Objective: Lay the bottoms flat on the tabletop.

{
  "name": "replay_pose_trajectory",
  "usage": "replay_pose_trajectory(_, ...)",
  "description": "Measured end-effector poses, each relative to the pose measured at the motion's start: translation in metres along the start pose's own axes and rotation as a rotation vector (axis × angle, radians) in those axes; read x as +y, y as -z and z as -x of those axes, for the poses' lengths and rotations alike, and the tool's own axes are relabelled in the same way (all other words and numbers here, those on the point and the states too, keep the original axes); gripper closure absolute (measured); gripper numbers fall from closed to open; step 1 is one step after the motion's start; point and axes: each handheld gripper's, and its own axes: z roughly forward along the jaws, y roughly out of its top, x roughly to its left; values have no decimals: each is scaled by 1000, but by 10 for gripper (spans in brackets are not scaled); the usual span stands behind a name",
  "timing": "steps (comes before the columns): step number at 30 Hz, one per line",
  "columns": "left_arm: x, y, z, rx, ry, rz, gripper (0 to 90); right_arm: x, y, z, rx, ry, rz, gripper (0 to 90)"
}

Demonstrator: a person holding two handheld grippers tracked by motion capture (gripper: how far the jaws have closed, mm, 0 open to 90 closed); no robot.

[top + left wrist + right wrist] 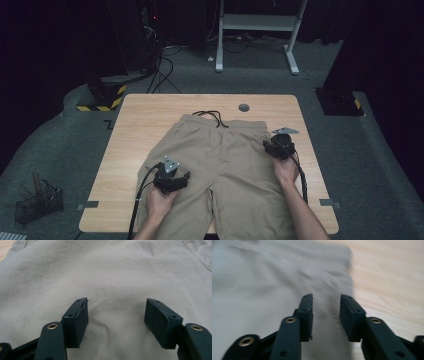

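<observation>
Khaki shorts [225, 150] lie flat on the wooden table [150, 110], waistband at the far side with a black drawstring [212, 116]. My left gripper [184, 179] hovers over the shorts' left leg, held in a hand. In the left gripper view, the left gripper [116, 301] stands open just above the smooth cloth [105, 270], with nothing pinched. My right gripper [272, 146] sits at the shorts' right edge near the hip. The right gripper view is blurred: its gripper [326, 296] is open over the cloth's border [262, 277], bare wood [392, 277] to the right.
A round cable hole [244, 107] sits near the table's far edge. On the floor stand a wire basket [37, 202] at the left, a yellow-and-black striped base [102, 97] behind the table's left corner, and a white desk frame [257, 30] farther back.
</observation>
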Motion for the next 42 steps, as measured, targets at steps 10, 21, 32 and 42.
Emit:
replay_pose_trajectory(10,0,0,3,-4,0,-2,349,-54,20,-55,151,46,-100,429)
replay_pose_trajectory(21,17,-17,1,2,5,-21,336,-21,-24,-33,92,45,-56,454)
replay_pose_trajectory(32,35,-31,-6,-2,44,-49,335,-13,-16,-39,80,18,-18,433)
replay_pose_trajectory(42,-7,19,13,-101,30,-59,325,-76,66,-80,201,82,-37,415)
